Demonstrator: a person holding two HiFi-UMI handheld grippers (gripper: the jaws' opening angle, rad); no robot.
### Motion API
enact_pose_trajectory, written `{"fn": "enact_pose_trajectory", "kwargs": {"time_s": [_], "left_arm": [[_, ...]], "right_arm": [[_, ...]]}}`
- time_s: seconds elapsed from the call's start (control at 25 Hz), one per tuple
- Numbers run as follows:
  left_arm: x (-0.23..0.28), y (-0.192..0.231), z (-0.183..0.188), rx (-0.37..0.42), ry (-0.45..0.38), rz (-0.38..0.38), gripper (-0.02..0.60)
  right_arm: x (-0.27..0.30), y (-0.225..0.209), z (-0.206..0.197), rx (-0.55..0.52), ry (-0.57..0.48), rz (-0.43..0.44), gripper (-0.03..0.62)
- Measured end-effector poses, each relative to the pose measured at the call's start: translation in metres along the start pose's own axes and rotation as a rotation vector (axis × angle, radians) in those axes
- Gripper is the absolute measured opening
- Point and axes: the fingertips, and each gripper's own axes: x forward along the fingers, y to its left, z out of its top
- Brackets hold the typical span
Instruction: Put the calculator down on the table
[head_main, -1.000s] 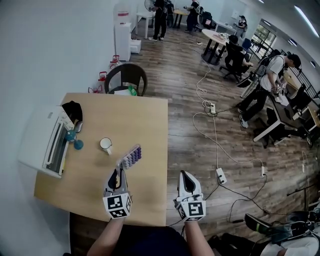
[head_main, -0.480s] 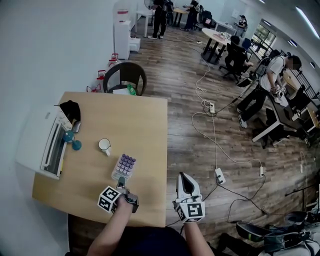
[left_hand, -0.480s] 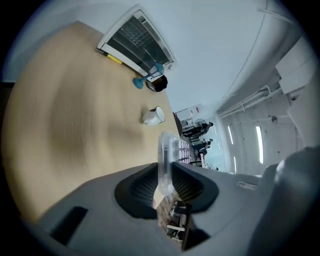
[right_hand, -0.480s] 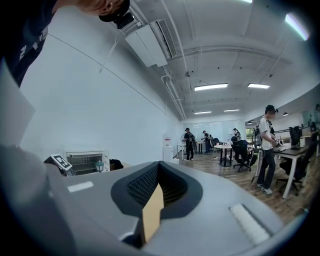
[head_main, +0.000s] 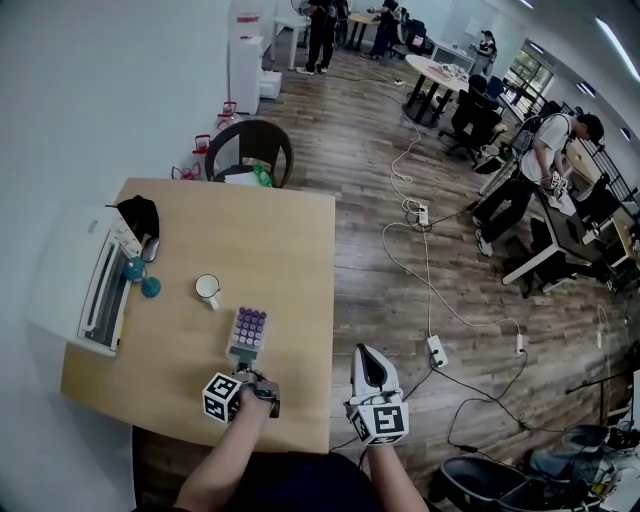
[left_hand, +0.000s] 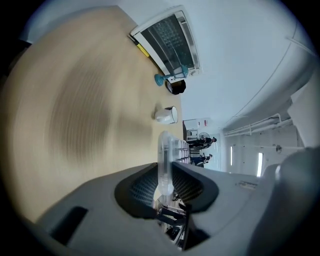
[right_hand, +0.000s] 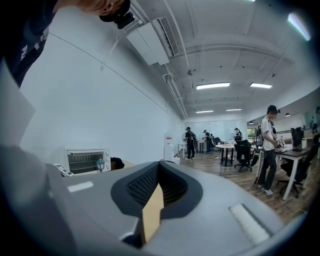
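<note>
The calculator (head_main: 248, 328), a pale slab with purple keys, lies flat with its keys up low over the wooden table (head_main: 285, 235); contact with the tabletop cannot be made out. My left gripper (head_main: 244, 364) is shut on its near end. In the left gripper view the calculator (left_hand: 164, 147) shows edge-on, pinched between the pads of the left gripper (left_hand: 167, 176). My right gripper (head_main: 368, 353) hovers off the table's right edge, shut with nothing in it; in its own view the right gripper (right_hand: 159, 189) shows closed pads.
A white cup (head_main: 208, 289) stands just beyond the calculator. A toaster oven (head_main: 85, 290), a blue object (head_main: 150, 287) and a black object (head_main: 138, 215) sit at the table's left. A chair (head_main: 250, 150) is behind; cables and a power strip (head_main: 437, 350) lie on the floor.
The left gripper has rolled and come down, bringing the calculator from tilted in the air to flat over the table. The right gripper has stayed where it was.
</note>
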Motion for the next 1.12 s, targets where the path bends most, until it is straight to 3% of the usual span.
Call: {"fn": "enact_pose_trajectory", "kwargs": {"time_s": [0.32, 0.44, 0.76, 1.12], "left_arm": [[0.021, 0.022, -0.008, -0.117, -0.021, 0.036, 0.087], [0.032, 0.035, -0.009, -0.094, -0.037, 0.072, 0.087], [0.063, 0.05, -0.01, -0.122, -0.051, 0.077, 0.087], [0.086, 0.07, -0.011, -0.091, -0.062, 0.113, 0.087]], "right_arm": [[0.006, 0.004, -0.006, -0.019, 0.023, 0.01, 0.012], [0.008, 0.005, -0.007, -0.033, 0.034, 0.016, 0.012], [0.009, 0.007, -0.015, -0.049, 0.058, 0.03, 0.012], [0.009, 0.005, -0.023, -0.042, 0.096, 0.037, 0.012]]}}
